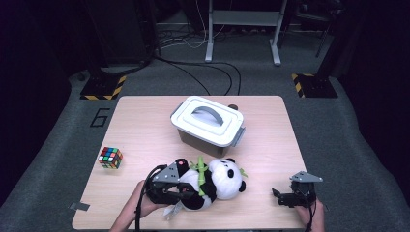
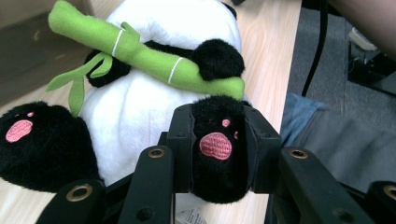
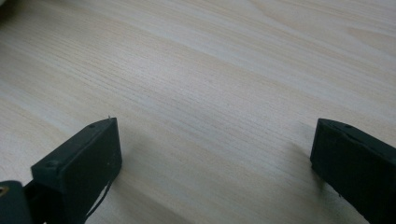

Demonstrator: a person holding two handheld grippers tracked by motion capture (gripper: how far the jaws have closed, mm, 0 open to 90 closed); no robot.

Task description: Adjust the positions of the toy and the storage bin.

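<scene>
Wood table, high view: one panda lying near the front edge, one cube well apart to its left, one lidded bin just behind it, contents hidden. Left gripper meets the panda's lower end; right gripper sits apart at the front right. Left gripper view: jaws clamp one black foot; one green bamboo stalk crosses the white belly. Right gripper view: jaws wide apart over bare table, nothing between.
</scene>
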